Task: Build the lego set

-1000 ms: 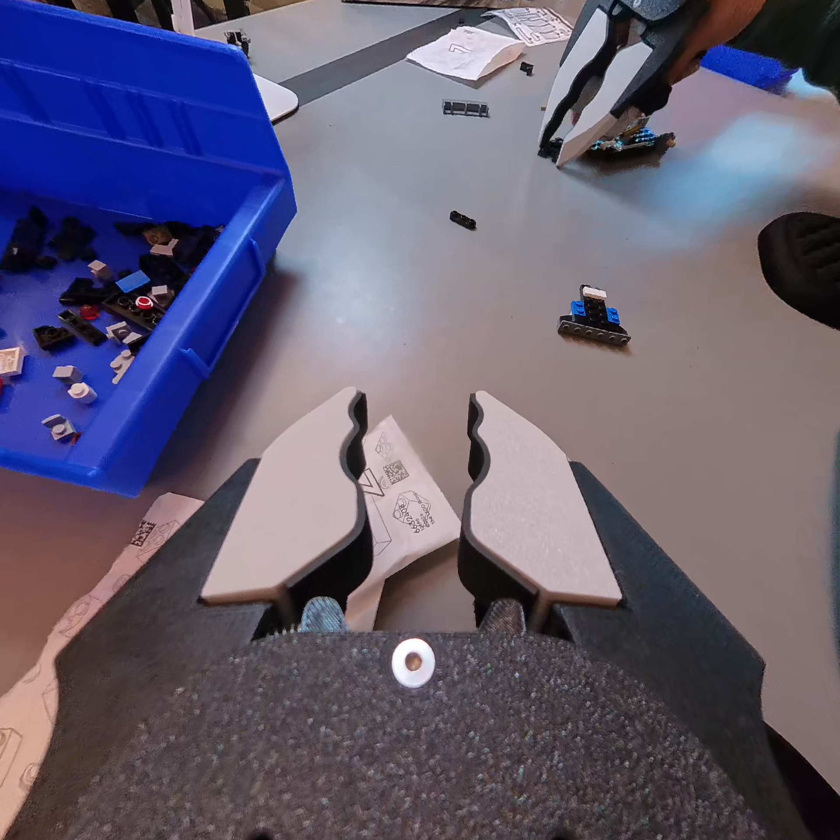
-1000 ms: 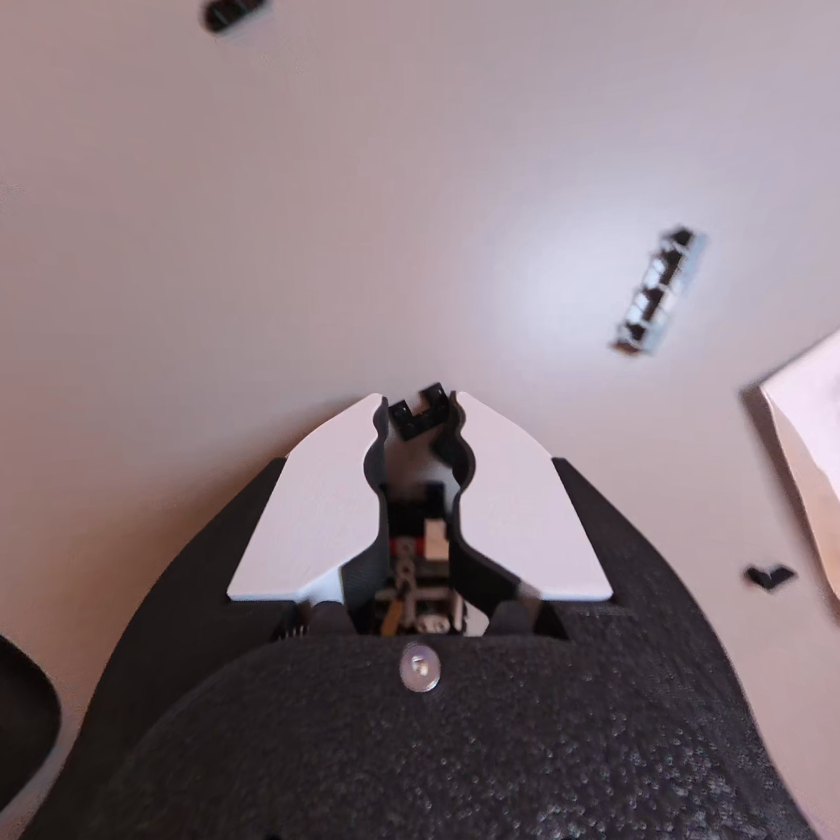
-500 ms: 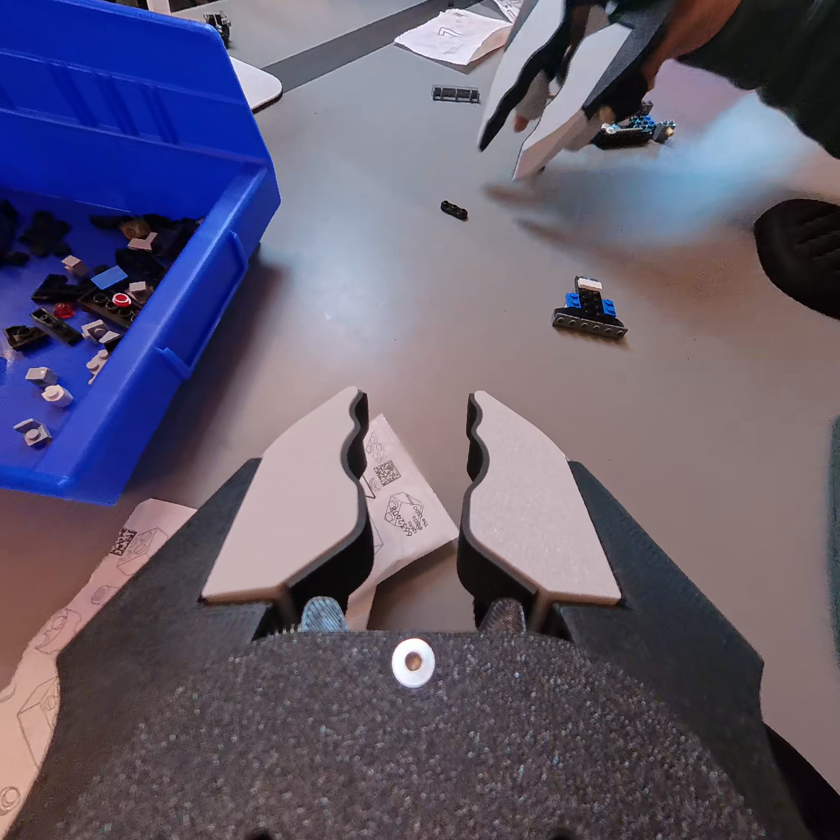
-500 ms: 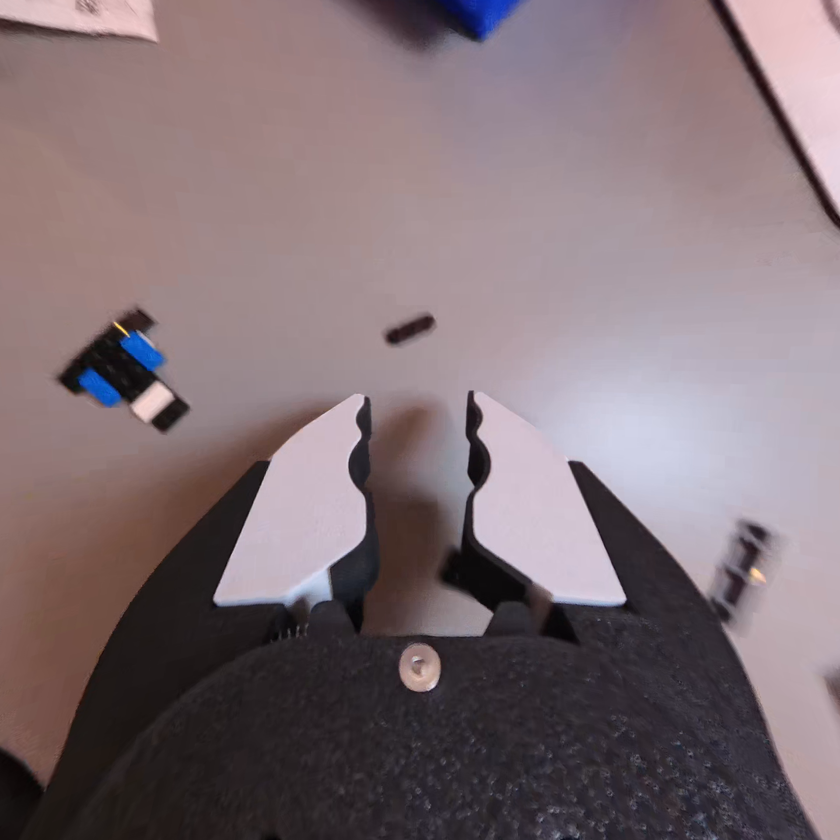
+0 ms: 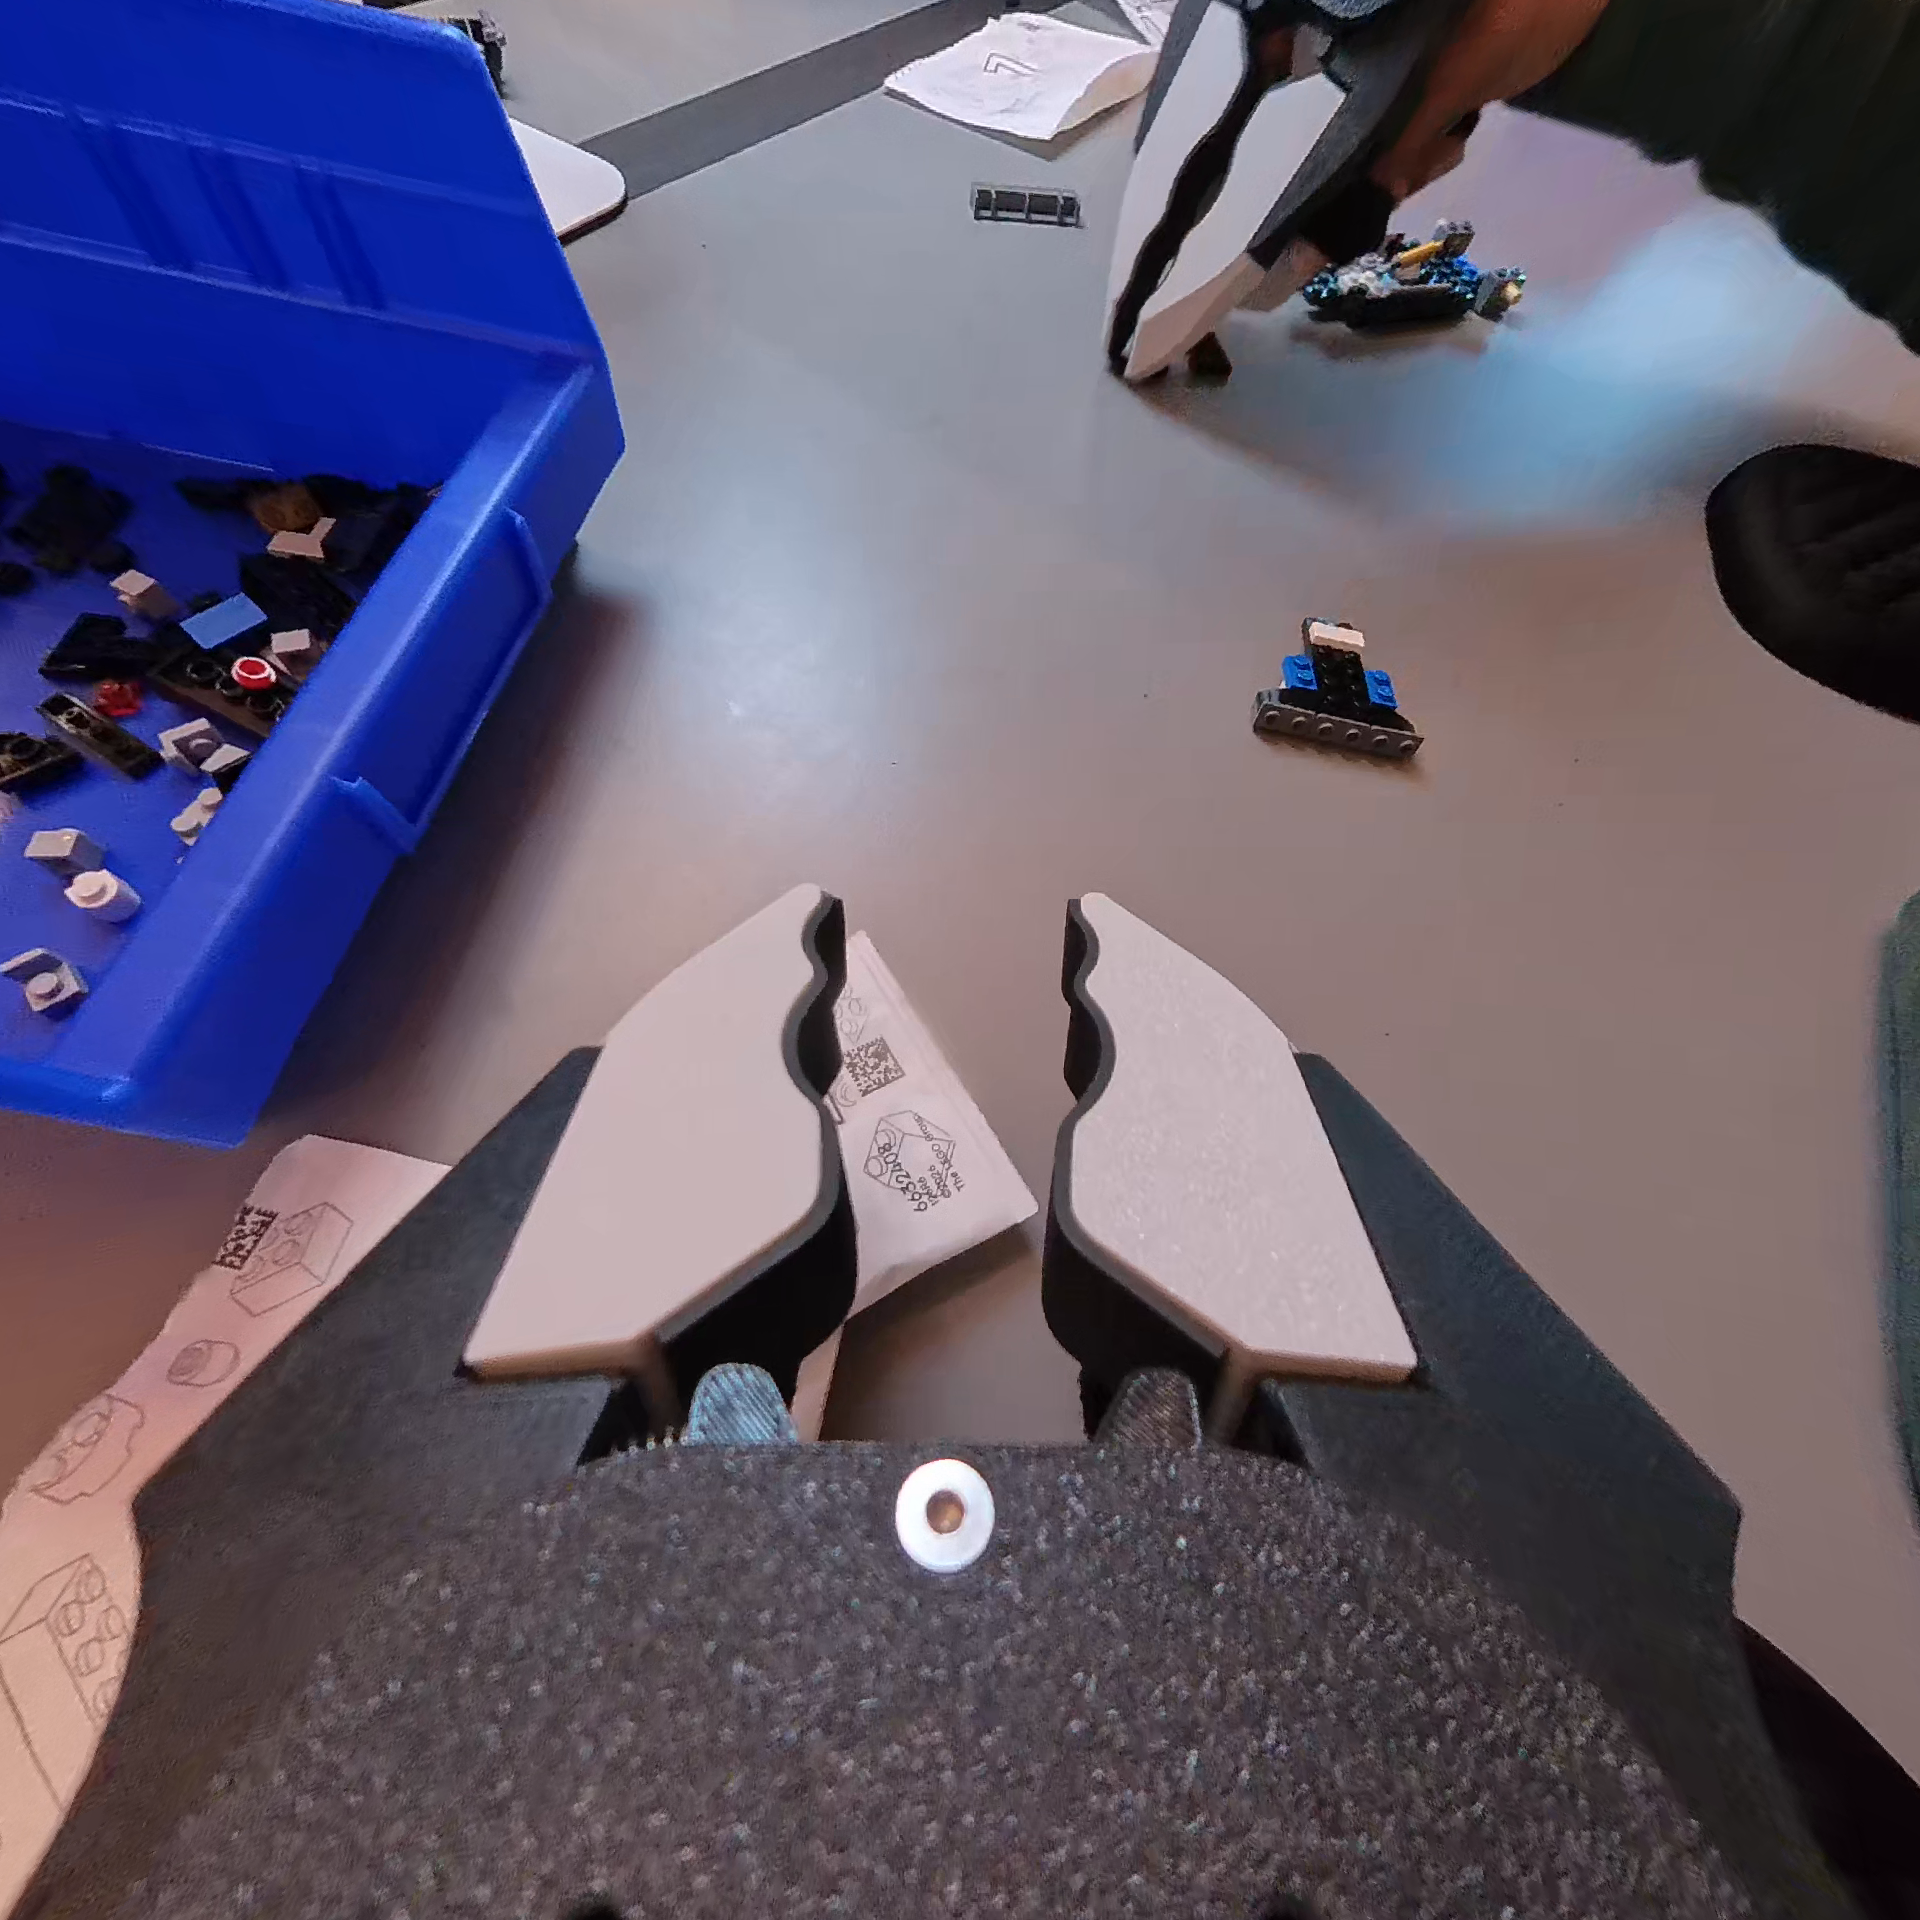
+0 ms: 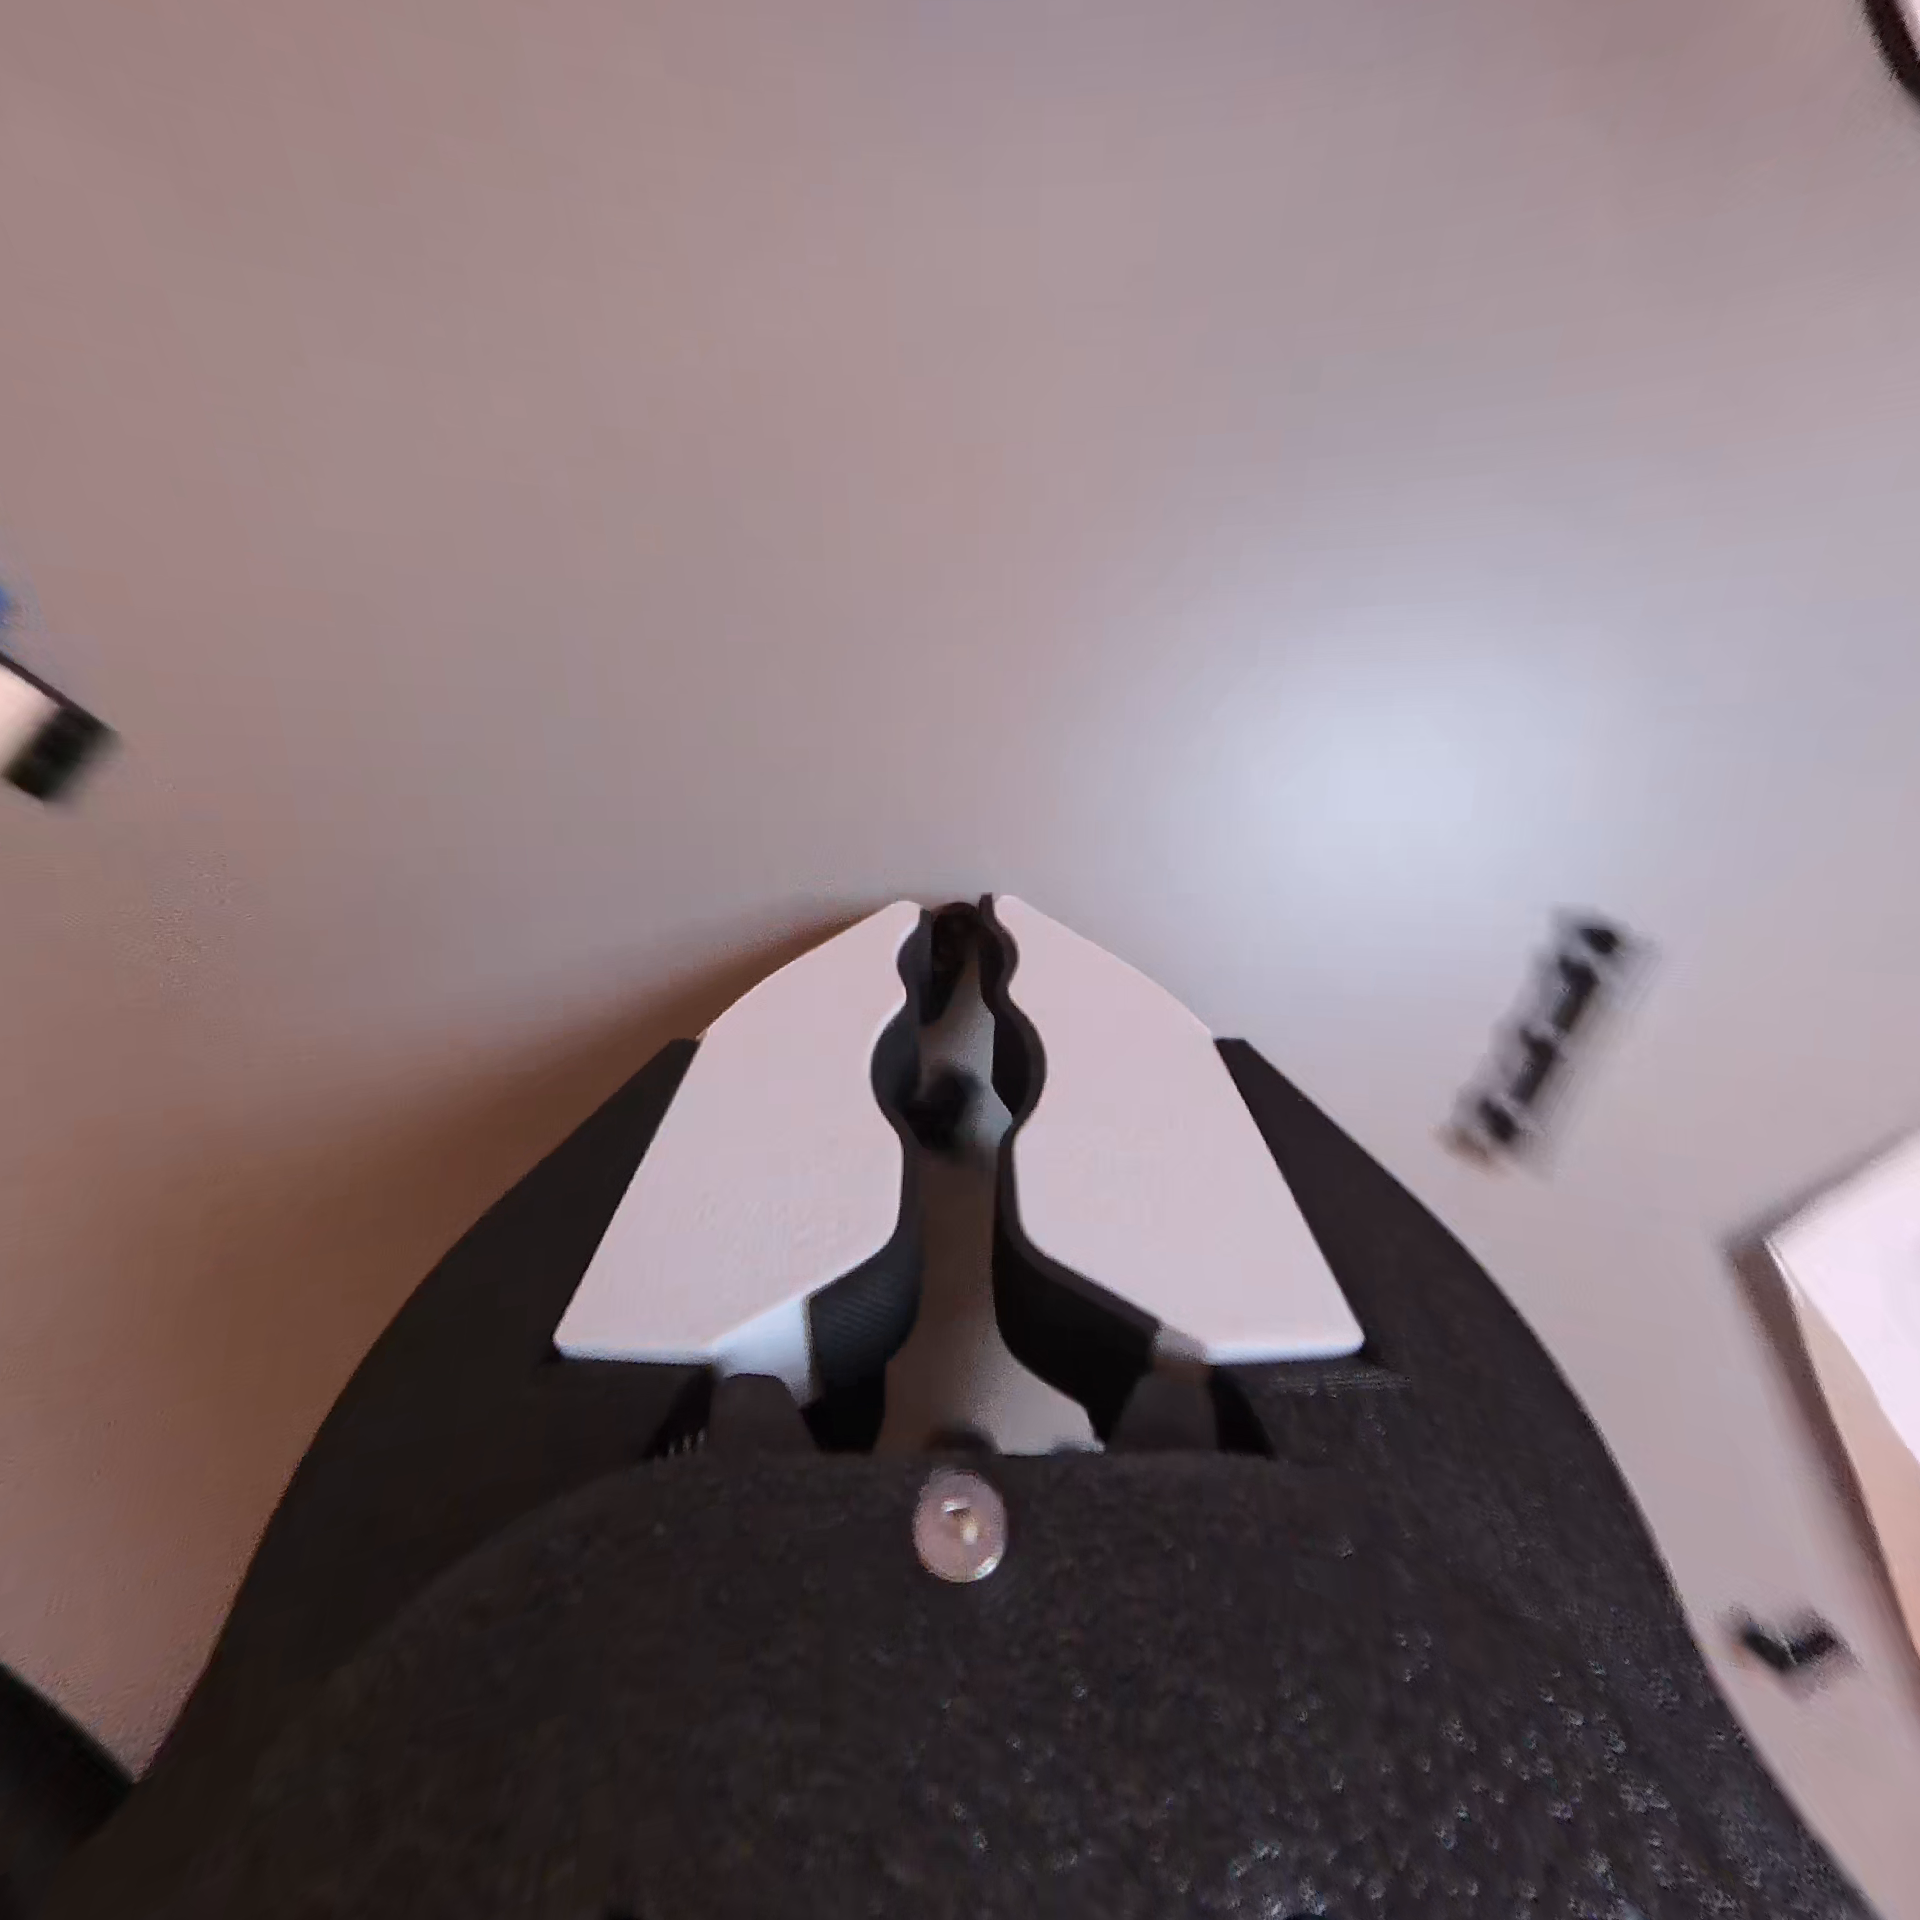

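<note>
Black small piece (image 6: 954, 940) pinched by right gripper (image 6: 958, 914) | left gripper (image 5: 948, 914) spread over paper (image 5: 920, 1143)

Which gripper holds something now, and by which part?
The right gripper pinches a small black piece at its fingertips; which part is unclear. The left gripper holds nothing.

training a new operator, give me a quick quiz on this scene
1. True or false: the left gripper is shut.
2. The bin holds: A) loose bricks B) paper C) nothing.
3. Fill in: the right gripper pinches a small ___ piece.
Key: 1 false; 2 A; 3 black.
</note>
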### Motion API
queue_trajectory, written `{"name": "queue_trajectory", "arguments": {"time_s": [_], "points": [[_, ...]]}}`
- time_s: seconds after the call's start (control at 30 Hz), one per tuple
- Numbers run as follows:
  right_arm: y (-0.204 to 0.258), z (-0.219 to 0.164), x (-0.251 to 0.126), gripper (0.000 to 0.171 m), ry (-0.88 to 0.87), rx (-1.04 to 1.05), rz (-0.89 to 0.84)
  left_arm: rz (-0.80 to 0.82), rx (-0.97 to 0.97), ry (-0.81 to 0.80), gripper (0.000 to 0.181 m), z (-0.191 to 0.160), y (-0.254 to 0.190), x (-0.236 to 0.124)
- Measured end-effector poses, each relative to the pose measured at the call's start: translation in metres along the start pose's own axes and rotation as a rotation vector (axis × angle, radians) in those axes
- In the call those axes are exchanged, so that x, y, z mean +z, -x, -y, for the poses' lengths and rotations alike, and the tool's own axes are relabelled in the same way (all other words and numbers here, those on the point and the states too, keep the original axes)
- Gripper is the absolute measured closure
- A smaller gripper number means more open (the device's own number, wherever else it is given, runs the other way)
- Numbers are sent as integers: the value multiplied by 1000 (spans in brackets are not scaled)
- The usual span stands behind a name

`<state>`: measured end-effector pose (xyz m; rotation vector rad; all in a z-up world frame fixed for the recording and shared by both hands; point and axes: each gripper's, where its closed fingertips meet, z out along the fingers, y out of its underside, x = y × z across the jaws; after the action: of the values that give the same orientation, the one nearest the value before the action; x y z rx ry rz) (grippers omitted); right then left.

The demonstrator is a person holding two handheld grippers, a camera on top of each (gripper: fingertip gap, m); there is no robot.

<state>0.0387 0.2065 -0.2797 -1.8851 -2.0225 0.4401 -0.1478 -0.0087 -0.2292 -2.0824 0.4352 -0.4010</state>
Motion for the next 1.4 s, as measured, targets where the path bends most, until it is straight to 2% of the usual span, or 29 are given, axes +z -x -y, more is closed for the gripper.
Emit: {"name": "queue_trajectory", "arguments": {"time_s": [0.13, 0.23, 0.3, 0.37, 0.43, 0.5, 0.6, 0.67, 0.7, 0.8, 0.97, 1.17, 1.27, 1.4], "points": [[-43, -54, -25, 163, 98, 90, -127, -12, -3, -1, 142, 0, -1, 1], [-51, -54, -37, 150, 44, 123, -189, -14, 3, 7, 142, -2, -2, 2], [-19, -22, -39, 146, -91, 70, -101, -11, 5, 11, 142, -2, -2, 3], [36, 12, -37, 136, -211, -58, 43, -6, 3, 12, 142, -2, -1, 3], [98, 33, -30, 123, -264, -186, 206, -2, -1, 11, 142, -2, -1, 3], [142, 43, -17, 121, -268, -285, 297, -1, -2, 10, 142, -2, 0, 3], [174, 47, 6, 123, -228, -356, 345, -2, 3, 15, 142, -3, -1, 3], [178, 48, 14, 138, -218, -361, 341, -2, 7, 17, 142, -3, -2, 3], [178, 45, 13, 138, -203, -368, 355, -1, 10, 18, 142, -3, -2, 3], [149, 27, 5, 138, -139, -344, 266, 5, 14, 11, 142, -2, -2, 1], [51, -38, -23, 138, -17, -110, 48, -6, 7, -2, 143, -1, -2, 0], [-3, -92, -49, 138, 74, 25, -81, 20, 24, -41, 145, 7, 0, -3], [-17, -86, -62, 130, 42, 45, -176, 39, 17, -78, 148, 14, 2, -8], [-13, -31, -82, 123, -203, 48, -269, 65, -4, -133, 154, 22, 8, -15]]}}
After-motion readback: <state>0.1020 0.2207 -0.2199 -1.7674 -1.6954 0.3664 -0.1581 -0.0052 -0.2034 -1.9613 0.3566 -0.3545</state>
